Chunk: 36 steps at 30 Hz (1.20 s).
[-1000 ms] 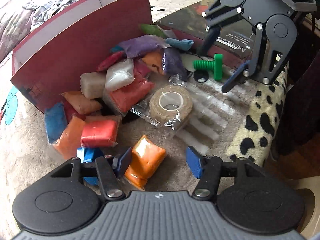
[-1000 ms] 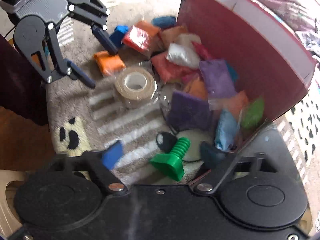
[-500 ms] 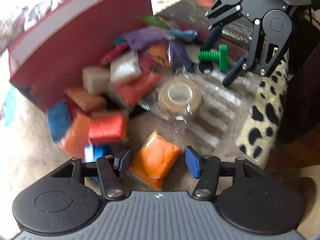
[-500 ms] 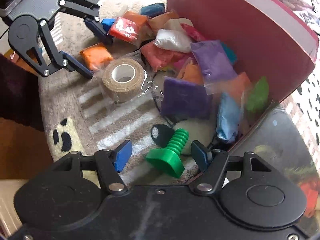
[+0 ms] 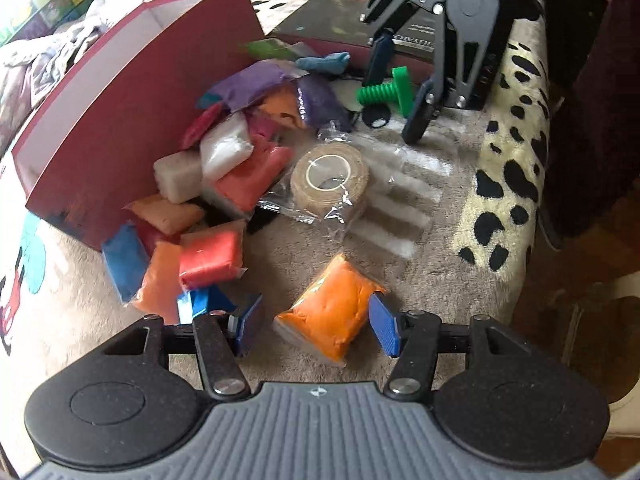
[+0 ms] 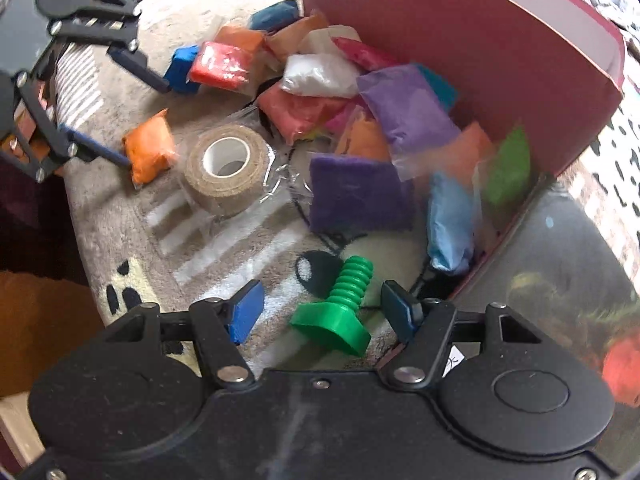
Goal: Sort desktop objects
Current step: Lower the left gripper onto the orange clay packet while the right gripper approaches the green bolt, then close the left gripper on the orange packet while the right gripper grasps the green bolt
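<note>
Down between the blue pads of the left gripper [image 5: 314, 326] lies an orange clay packet [image 5: 330, 314] on the plush rug [image 5: 288, 256]; the right pad sits against the packet's edge while the left pad stands clear of it, so the claw is unclenched around it rather than gripping. Across the rug, the right gripper [image 6: 322, 314] straddles a green plastic bolt [image 6: 340, 308] lying on its side, jaws spread and touching neither end. Between the two lies a tan tape roll [image 5: 330, 178] in crinkled clear wrap, and beyond it a heap of coloured clay packets [image 5: 236, 164] banked against a red cardboard box wall [image 5: 132, 120]. Only the right wrist view shows the light blue packet [image 6: 448, 224] and the green one [image 6: 508, 168] wedged at the box's corner; only the left wrist view shows the rug's spotted border [image 5: 508, 168] and the dark box [image 5: 328, 12] behind the bolt.
</note>
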### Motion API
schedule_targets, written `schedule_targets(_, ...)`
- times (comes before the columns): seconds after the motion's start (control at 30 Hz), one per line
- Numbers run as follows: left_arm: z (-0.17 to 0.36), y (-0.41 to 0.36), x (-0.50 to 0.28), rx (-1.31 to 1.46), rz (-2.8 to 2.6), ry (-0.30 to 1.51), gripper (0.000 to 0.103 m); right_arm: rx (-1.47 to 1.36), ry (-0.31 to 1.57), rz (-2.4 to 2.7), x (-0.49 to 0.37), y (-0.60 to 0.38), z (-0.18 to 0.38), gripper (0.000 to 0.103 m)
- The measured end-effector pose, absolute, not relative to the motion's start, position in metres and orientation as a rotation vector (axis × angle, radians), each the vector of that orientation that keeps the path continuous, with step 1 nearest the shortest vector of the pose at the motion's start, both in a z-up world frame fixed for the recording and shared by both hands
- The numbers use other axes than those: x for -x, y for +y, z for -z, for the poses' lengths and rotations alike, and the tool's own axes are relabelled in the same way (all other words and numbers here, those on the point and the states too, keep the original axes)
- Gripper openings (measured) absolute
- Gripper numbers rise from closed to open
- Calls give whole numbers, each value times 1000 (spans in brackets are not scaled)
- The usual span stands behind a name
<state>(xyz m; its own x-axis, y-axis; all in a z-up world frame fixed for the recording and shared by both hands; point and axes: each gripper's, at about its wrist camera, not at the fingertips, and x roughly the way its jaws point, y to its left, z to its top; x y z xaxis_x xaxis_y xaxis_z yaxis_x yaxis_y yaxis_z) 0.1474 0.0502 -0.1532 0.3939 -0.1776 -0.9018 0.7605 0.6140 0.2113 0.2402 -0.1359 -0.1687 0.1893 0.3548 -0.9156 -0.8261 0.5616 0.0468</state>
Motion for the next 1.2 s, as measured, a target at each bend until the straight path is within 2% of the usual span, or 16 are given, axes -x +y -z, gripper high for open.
schedule_targets(0.1,161,47,-150,-701,681,1010,56,531,1087,-882,-239,-136,169,65)
schedule_targets(0.17,165,47,-159,-611,621,1129,56,540,1083,-880,-240,-133,170,63)
schedule_targets(0.27,163,60,-177,-265,525,1270,56,556,1076,-877,-241,-131,171,62)
schedule_targets(0.3,160,61,-178,-259,518,1264,56,557,1076,-878,-241,-131,171,62)
schedule_targets(0.47,147,48,-152,-628,592,1044,61,576,1066,-882,-240,-134,170,62)
schedule_targets(0.7,142,46,-140,-744,674,945,61,590,1069,-886,-237,-138,170,62)
schedule_targets(0.83,154,42,-141,-818,711,952,61,593,1078,-895,-237,-136,167,57)
schedule_targets(0.93,162,40,-148,-805,722,1011,60,602,1075,-907,-236,-133,164,49)
schedule_targets(0.97,164,39,-149,-794,717,1034,56,607,1073,-910,-236,-132,164,44)
schedule_targets(1.0,165,38,-151,-779,710,1057,47,613,1070,-914,-235,-131,163,42)
schedule_targets(1.03,163,37,-153,-759,695,1077,43,620,1067,-919,-235,-130,163,38)
schedule_targets(1.13,153,38,-156,-708,645,1103,40,625,1063,-924,-237,-131,161,29)
schedule_targets(1.2,142,38,-156,-687,607,1096,40,621,1065,-924,-239,-132,160,28)
